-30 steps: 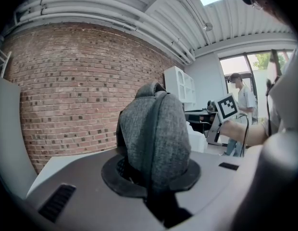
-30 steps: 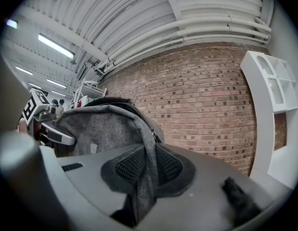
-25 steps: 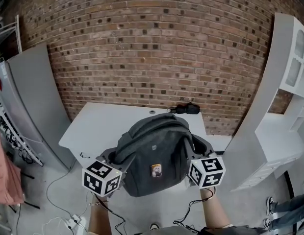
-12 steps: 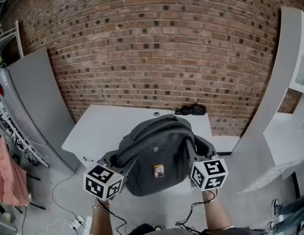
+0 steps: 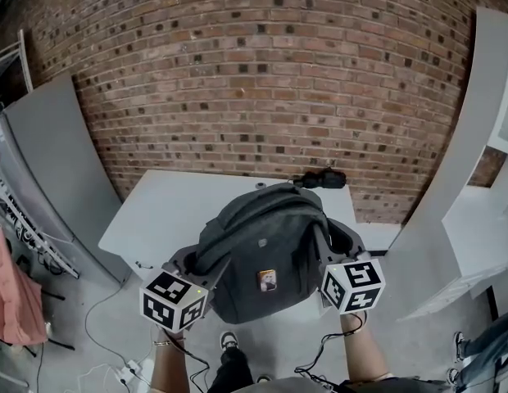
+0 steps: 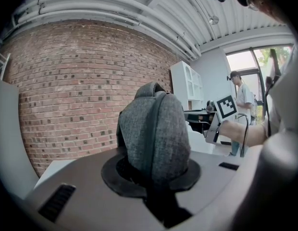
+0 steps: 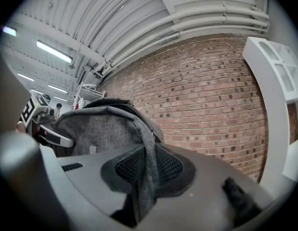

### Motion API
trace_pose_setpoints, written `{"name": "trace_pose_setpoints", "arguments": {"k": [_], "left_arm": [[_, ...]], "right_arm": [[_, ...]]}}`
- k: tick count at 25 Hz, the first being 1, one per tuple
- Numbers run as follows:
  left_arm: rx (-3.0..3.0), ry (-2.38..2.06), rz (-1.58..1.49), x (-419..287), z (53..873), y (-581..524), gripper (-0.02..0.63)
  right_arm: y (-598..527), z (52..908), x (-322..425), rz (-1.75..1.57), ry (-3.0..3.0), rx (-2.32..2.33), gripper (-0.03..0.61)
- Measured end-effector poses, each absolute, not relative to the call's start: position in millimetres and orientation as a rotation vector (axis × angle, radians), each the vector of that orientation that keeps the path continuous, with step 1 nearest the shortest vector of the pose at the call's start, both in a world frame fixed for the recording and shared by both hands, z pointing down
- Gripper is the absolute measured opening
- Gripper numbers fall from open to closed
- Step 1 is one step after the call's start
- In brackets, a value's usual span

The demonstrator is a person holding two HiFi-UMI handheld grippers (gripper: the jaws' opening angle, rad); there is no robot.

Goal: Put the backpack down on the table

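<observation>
Holding the grey backpack (image 5: 262,260) upright between both tools, I have the left tool (image 6: 156,174) pinched on a grey strap at the bag's left side and the right tool (image 7: 144,170) clamped on a fold of grey fabric at its right side. The bag overlaps the near edge of the white desk (image 5: 164,207), toward the near right corner, and I cannot tell whether its base touches. A small black object (image 5: 324,178) lies at the desk's far edge.

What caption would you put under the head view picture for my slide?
Left gripper and right gripper hold a grey backpack near a white table.
</observation>
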State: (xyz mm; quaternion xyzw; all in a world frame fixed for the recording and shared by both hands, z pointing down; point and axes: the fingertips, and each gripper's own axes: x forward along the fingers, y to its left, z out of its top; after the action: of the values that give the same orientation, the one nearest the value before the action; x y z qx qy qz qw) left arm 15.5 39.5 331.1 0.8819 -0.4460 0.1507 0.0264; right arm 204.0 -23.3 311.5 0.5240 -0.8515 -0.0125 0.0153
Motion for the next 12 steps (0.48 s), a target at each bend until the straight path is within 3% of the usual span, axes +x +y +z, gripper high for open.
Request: {"name": "trace_pose_setpoints", "arguments": {"k": [12], "left_arm": [[2.731, -1.389, 0.441, -16.0, 335.0, -5.3, 0.089]], "right_arm": [[-69.6, 314.0, 171.6, -0.057, -2.65, 1.63, 0.067]]}}
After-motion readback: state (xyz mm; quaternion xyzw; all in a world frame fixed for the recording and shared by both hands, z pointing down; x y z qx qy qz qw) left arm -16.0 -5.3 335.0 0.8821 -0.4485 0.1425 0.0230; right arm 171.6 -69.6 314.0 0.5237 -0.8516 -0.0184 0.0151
